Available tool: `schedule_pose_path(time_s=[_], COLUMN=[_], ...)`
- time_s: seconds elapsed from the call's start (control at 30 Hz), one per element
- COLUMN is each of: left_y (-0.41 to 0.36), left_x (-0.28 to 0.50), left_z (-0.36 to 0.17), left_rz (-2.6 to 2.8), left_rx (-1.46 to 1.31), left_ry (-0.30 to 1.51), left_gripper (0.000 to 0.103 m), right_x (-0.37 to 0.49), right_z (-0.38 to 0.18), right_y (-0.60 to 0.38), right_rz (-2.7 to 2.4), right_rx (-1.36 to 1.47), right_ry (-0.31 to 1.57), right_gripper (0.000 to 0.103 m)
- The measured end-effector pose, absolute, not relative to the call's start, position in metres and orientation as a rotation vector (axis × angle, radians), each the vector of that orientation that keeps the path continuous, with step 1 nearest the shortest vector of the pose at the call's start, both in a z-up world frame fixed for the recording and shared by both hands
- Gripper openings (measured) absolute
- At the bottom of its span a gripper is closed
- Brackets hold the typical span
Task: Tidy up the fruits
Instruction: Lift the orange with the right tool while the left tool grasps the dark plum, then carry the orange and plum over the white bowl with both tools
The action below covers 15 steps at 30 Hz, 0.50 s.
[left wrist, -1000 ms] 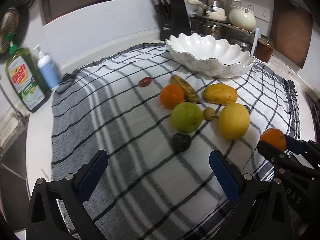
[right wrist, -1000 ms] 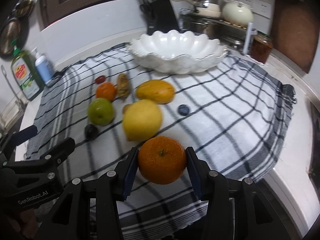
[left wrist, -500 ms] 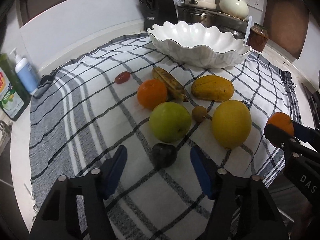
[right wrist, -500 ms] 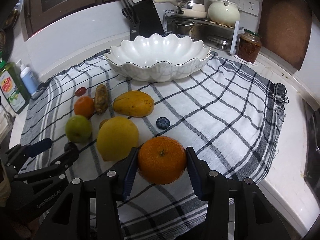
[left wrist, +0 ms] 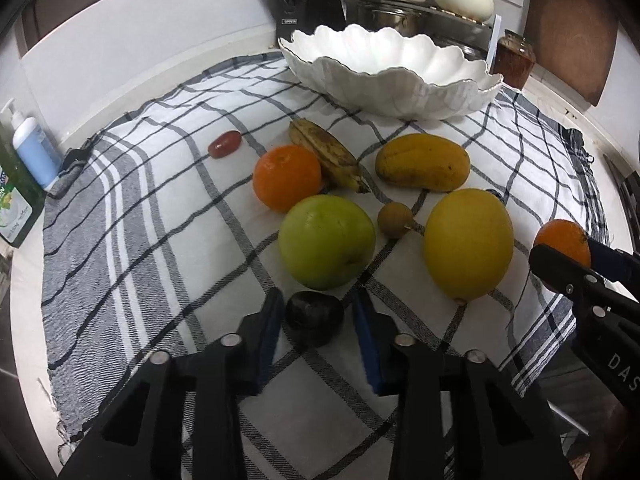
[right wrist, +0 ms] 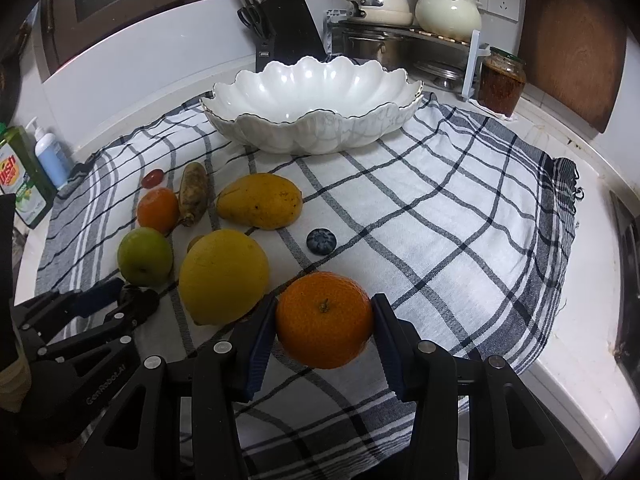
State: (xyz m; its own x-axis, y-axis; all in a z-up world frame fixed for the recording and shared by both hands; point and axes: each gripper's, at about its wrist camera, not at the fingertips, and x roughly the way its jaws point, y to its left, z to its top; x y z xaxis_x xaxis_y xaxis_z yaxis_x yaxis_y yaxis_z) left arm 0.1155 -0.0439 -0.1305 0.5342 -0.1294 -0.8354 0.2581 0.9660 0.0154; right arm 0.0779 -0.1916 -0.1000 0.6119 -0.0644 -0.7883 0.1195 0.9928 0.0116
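A dark plum (left wrist: 315, 320) lies on the checked cloth (left wrist: 160, 240) between the pads of my left gripper (left wrist: 317, 296). Its jaws are closing: the left pad is at the plum's side and a thin gap shows at the right pad. My right gripper (right wrist: 325, 304) is shut on an orange (right wrist: 324, 320), held just above the cloth. Beyond the plum lie a green apple (left wrist: 326, 240), a large yellow fruit (left wrist: 468, 244), a mango (left wrist: 422, 162), a second orange (left wrist: 286, 178), a spotted banana (left wrist: 324, 156), a small brown fruit (left wrist: 395, 220), a red tomato (left wrist: 225, 144) and a blueberry (right wrist: 321, 241). The white scalloped bowl (right wrist: 312, 128) stands empty at the back.
A green dish-soap bottle (right wrist: 20, 184) and a blue pump bottle (right wrist: 50, 158) stand at the left wall. A knife block (right wrist: 288, 36), pots on a rack (right wrist: 400, 24) and a jar (right wrist: 500, 80) line the back. The counter edge (right wrist: 580, 380) runs down the right.
My left gripper came forward and down to the plum, and its jaws narrowed from wide open to almost the plum's width. The right gripper kept its grip on the orange.
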Motion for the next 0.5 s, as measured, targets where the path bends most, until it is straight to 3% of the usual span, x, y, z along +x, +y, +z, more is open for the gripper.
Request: schedule_pose_path(time_s=[0.5], left_y=[-0.041], left_x=[0.107], left_z=[-0.117], left_rz=[-0.236], left_rx=[0.150], left_ry=[0.947], left_gripper=[0.028], right_x=[0.071], right_z=[-0.089], right_y=[-0.190], right_rz=[-0.108], right_rx=[0.057], right_ry=[0.879], right_gripper=[0.048])
